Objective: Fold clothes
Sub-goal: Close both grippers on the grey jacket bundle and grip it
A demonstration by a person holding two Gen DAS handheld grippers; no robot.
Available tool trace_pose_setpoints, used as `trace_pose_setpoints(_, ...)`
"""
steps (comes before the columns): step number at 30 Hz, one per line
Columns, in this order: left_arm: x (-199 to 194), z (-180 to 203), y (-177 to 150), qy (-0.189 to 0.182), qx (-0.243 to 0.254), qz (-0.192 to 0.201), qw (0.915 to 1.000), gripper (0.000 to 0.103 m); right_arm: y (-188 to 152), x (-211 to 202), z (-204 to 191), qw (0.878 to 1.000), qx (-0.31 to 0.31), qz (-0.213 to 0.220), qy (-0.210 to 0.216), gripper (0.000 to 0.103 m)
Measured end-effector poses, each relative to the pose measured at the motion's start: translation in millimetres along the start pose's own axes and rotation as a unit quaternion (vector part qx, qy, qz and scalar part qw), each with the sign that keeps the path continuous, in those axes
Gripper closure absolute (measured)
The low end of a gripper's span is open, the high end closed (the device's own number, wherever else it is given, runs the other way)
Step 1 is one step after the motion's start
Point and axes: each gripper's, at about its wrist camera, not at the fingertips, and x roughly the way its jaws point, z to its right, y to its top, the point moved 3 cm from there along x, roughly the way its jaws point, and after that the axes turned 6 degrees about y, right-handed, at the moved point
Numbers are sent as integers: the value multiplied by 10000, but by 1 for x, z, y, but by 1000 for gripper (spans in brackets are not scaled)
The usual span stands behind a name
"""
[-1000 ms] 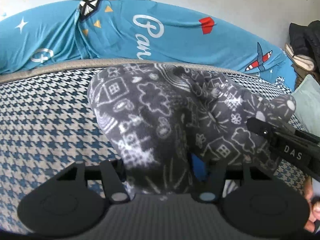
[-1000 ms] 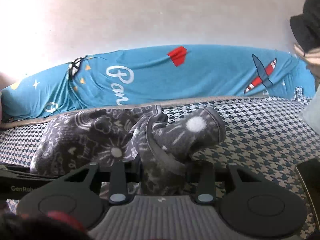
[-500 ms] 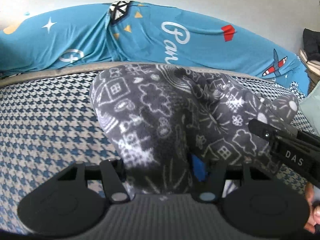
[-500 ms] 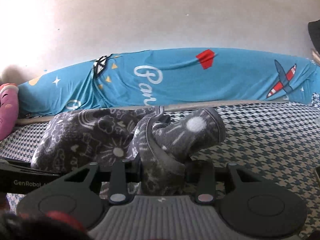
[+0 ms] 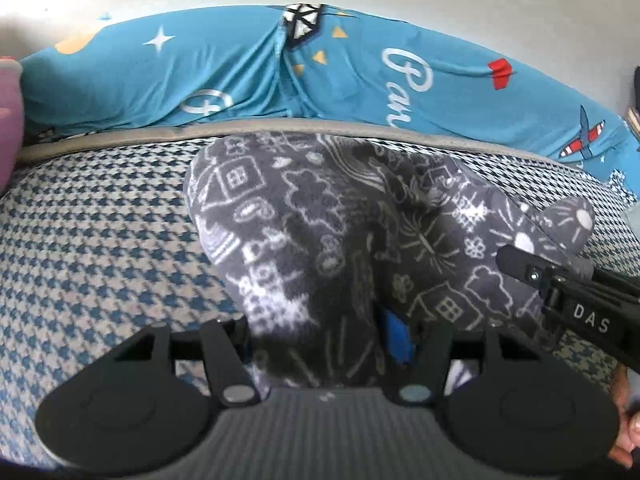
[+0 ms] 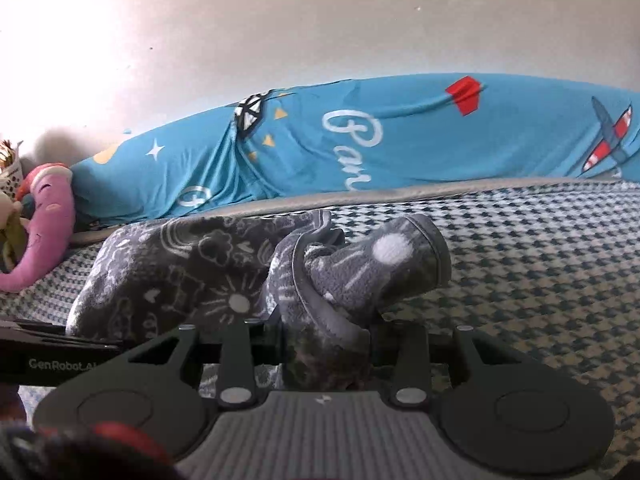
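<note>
A dark grey fleece garment (image 5: 332, 232) with white doodle prints lies bunched on the houndstooth bed cover (image 5: 100, 248). My left gripper (image 5: 328, 344) is shut on its near edge, the cloth filling the gap between the fingers. In the right wrist view the same garment (image 6: 192, 264) shows a cuffed sleeve end (image 6: 404, 264) sticking out to the right. My right gripper (image 6: 324, 348) is shut on a bunched fold beside that cuff. The right gripper's body (image 5: 576, 304) also appears at the right of the left wrist view.
A teal printed sheet (image 5: 360, 76) covers a long bolster along the wall behind the bed. A pink plush toy (image 6: 44, 224) lies at the far left. A hand (image 5: 628, 436) shows at the lower right. The houndstooth cover (image 6: 540, 280) stretches right of the garment.
Both views have swung to the right relative to the background, which now sits further right in frame; the pink toy has come into view. Both grippers kept their hold on the garment.
</note>
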Motion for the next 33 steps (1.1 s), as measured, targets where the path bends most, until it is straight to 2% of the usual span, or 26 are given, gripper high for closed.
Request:
trace_pose_setpoints(9,-9,-24,-6,185,162,50,9997,46,-8,13,-20,9990,97,-244,363,66)
trace_pose_setpoints(15,4,-37,-10,106,166,-119,9997,44,-13,24,-25,9985,62,-505,198,63)
trace_pose_setpoints(24,11,-51,-5,-274,-255,-372,9986,26,-12,25,-23,9962,233,-836,-51,50)
trace_pose_setpoints(26,15,-56,-5,-397,-398,-432,9975,21,-11,27,-21,9953,286,-929,-34,42)
trace_pose_setpoints(33,27,-72,2,-899,-865,-632,9902,11,-15,40,-5,9885,1063,-1078,44,28)
